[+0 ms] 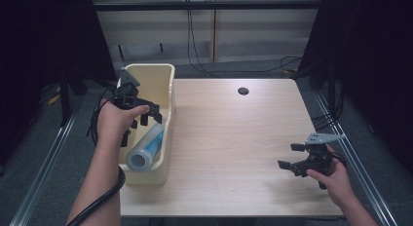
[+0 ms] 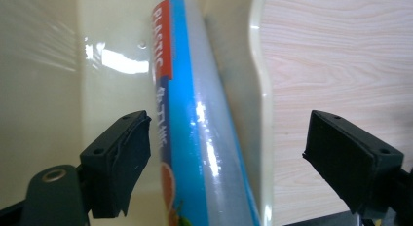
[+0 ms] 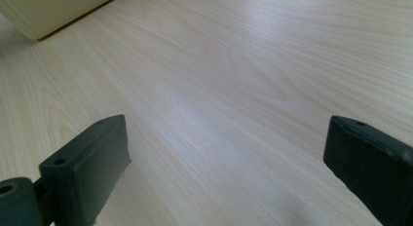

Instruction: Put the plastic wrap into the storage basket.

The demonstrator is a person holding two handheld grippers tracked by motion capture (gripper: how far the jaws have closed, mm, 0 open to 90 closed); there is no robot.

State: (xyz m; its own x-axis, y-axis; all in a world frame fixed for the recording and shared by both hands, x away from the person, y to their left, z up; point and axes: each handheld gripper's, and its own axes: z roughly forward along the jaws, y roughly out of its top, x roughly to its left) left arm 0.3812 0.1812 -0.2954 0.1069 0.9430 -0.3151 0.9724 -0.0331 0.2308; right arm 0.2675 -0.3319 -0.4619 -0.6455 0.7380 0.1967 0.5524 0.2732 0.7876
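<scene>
A cream plastic bin (image 1: 168, 89) sits along the left edge of the pale wooden surface (image 1: 234, 138), and inside it lies a clear roll of plastic wrap with a blue and red label (image 1: 146, 150), slanted against the bin's right wall with its open end toward the near edge. The left gripper (image 1: 143, 116) hangs over the bin, jaws spread wide. In the left gripper view one jaw stands just left of the roll, while the other is beyond the bin wall, over bare wood (so a squeeze here would catch the wall too). The step in hand looks like taking or leaving the roll; which one I cannot tell. To grasp well, the hand should shift left until both jaws clear the rim and straddle only the roll. The left hand (image 1: 114, 123) wraps the gripper from above, forearm reaching in from the near edge. The right gripper (image 1: 294, 160) idles near the near right corner, jaws wide apart and holding nothing.
</scene>
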